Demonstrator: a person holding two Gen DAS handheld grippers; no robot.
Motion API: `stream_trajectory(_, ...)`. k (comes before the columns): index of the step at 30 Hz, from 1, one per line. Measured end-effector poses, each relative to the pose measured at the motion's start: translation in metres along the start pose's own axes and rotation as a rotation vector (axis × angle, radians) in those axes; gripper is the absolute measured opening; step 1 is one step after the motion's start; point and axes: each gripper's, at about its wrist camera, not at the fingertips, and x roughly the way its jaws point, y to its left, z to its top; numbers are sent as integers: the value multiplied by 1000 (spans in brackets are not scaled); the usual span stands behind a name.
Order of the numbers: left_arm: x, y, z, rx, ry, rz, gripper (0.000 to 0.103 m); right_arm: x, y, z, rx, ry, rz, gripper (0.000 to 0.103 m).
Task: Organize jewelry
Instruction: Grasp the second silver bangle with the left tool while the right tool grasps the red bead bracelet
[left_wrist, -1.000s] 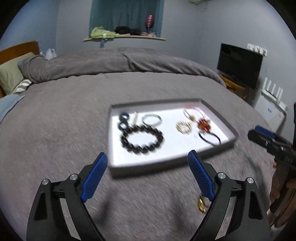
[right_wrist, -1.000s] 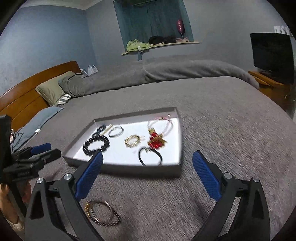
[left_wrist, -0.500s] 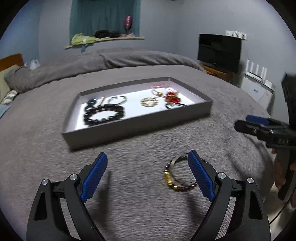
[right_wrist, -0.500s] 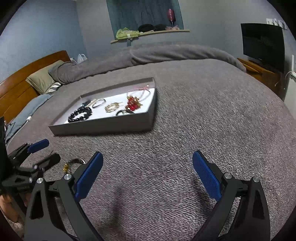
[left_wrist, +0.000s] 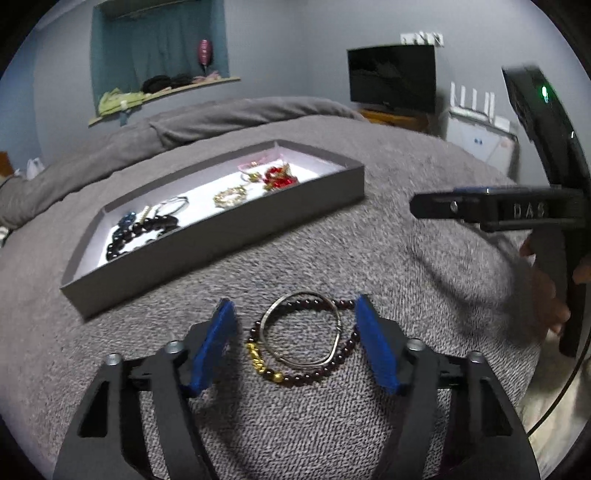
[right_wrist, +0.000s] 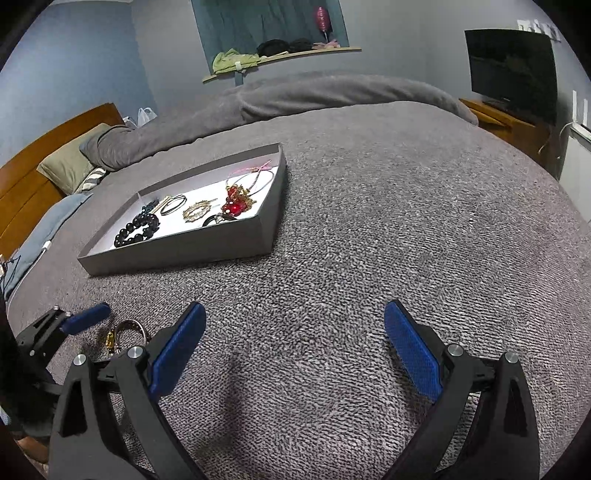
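My left gripper (left_wrist: 295, 339) sits low over the grey blanket (left_wrist: 369, 258). Its jaws have just been closing, and two bracelets lie between them: a dark red beaded bracelet (left_wrist: 314, 371) with gold beads, and a thin silver bangle (left_wrist: 301, 328) resting on top of it. The blue pads (left_wrist: 216, 347) stand just beside the beads on either side, not yet pressing as far as I can tell.

The grey tray (left_wrist: 221, 236) lies on the blanket at 11 o'clock from that gripper, apart from the bracelets. Inside it, a black bead bracelet (left_wrist: 142, 230) is at the left end, a gold chain piece (left_wrist: 229, 195) is mid-tray, and a red ornament (left_wrist: 280, 177) is toward the right end.

My right gripper (right_wrist: 293, 345) hangs over bare blanket, jaws wide apart, nothing between them. From its view the tray (right_wrist: 177, 254) is at 11 o'clock, and the bracelets (right_wrist: 123, 332) are at 9 o'clock, partly hidden by my own finger (right_wrist: 177, 347).
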Motion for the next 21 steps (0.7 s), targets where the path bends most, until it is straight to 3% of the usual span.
stream_trajectory(7,7,-7,-1,37,33,16,62,1,8,-1,-26,6,12,96)
stream_trajectory(10,10,-3,0,19,44,25,52,1,9,-2,-28,6,14,96)
stream_trajectory(21,-2,5,-1,-17,-10,-9,49,2,12,-4,-47,9,11,96)
